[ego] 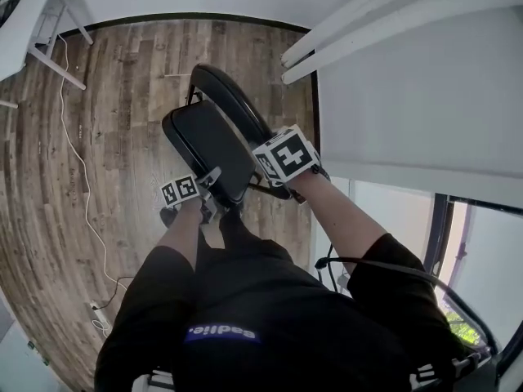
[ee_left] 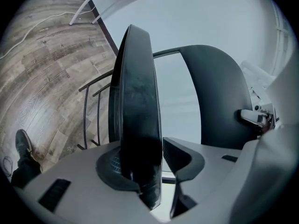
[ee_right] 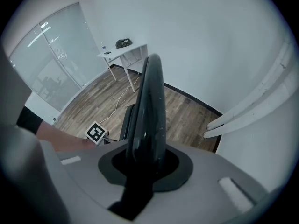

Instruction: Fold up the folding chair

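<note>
Tools are both meeting the black folding chair (ego: 214, 149), which is standing on the wood floor (ego: 122, 96) just below them, its backrest on the side farther from the person. Left tool (ee_left: 149, 160) is standing partly open with the seat (ee_left: 138, 101) between its jaws. One pad is lying against the cushion, while a sliver of light is showing at the other. Seen edge-on, the seat is stretching straight away from this tool. Right tool (ee_right: 147, 160) is pointing steeply down and clamping the top rim of the backrest (ee_right: 150, 101), which is running away from it as a thin, curved blade. Out past the left tool's outer side, a white cable (ego: 78, 162) is trailing across the floor.
</note>
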